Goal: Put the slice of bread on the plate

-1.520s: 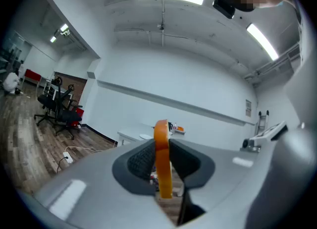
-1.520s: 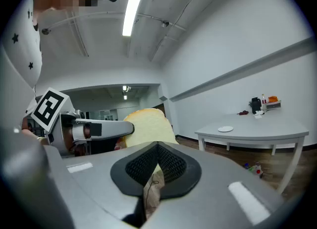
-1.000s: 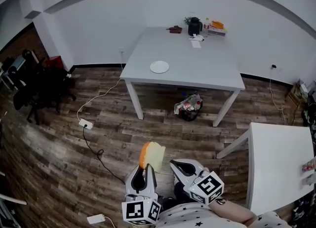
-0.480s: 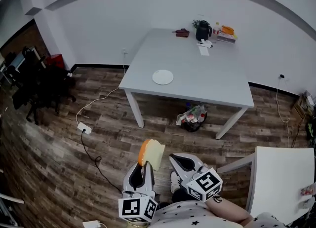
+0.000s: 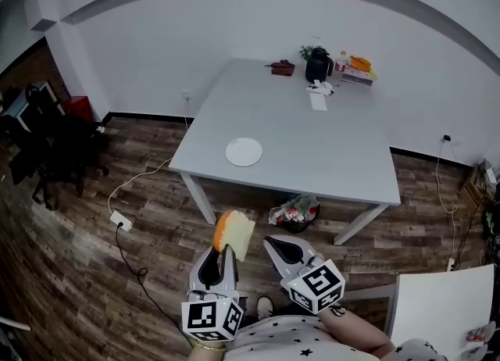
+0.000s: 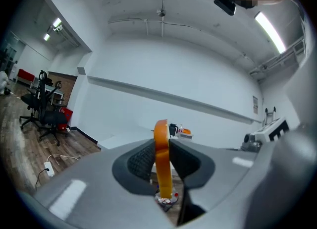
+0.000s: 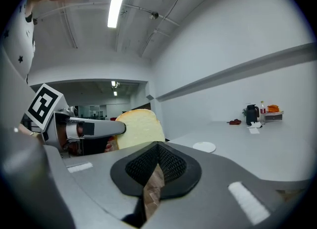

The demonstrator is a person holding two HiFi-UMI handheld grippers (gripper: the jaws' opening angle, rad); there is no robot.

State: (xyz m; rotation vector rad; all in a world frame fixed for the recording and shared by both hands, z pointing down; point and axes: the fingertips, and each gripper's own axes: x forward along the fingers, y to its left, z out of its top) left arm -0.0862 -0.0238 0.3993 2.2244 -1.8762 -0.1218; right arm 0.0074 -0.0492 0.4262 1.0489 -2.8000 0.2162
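Observation:
A slice of bread [image 5: 234,234] with an orange-brown crust stands upright between the pads of my left gripper [image 5: 225,251], which is shut on it. In the left gripper view the slice [image 6: 162,166] shows edge-on, pinched between the two black pads. My right gripper [image 5: 275,244] hangs beside it on the right, shut with nothing in it. From the right gripper view the bread [image 7: 140,129] shows face-on to the left. The white plate [image 5: 244,151] lies bare near the left front corner of the grey table [image 5: 328,156], well ahead of both grippers, which hang over the wood floor.
A black kettle [image 5: 316,64], a paper and small items stand at the table's far edge. A full rubbish bag [image 5: 295,212] sits under the table. Office chairs [image 5: 47,148] stand at the left, a power strip [image 5: 119,219] with cable lies on the floor, and a white table [image 5: 437,305] is at the lower right.
Both grippers have been carried forward across the floor towards the table, which now shows larger and nearer. The bread stays pinched in the left gripper; the right stays shut.

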